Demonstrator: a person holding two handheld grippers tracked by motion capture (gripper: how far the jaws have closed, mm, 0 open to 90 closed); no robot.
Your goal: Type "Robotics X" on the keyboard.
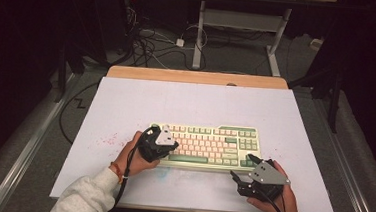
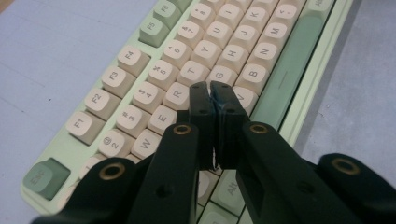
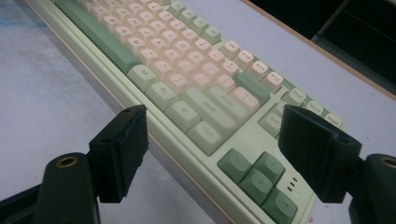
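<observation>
A pale green keyboard (image 1: 208,145) with cream and green keys lies at the middle of the white table top (image 1: 126,101). My left gripper (image 1: 170,147) hovers over the keyboard's left part. In the left gripper view its jaws are shut, pad against pad, with nothing between them, and the gripper (image 2: 210,88) hangs just above the letter keys (image 2: 194,70) around F and G. My right gripper (image 1: 243,168) stands off the keyboard's front right corner. Seen from the right gripper view, that gripper (image 3: 215,121) is open wide, with the keyboard's (image 3: 196,74) right end and arrow keys (image 3: 254,179) ahead of it.
Pink specks (image 1: 108,140) mark the table left of the keyboard. A wooden strip (image 1: 198,77) runs along the far edge. Beyond it are floor cables (image 1: 150,45) and the legs of another table (image 1: 199,36). Bare table lies behind and on both sides of the keyboard.
</observation>
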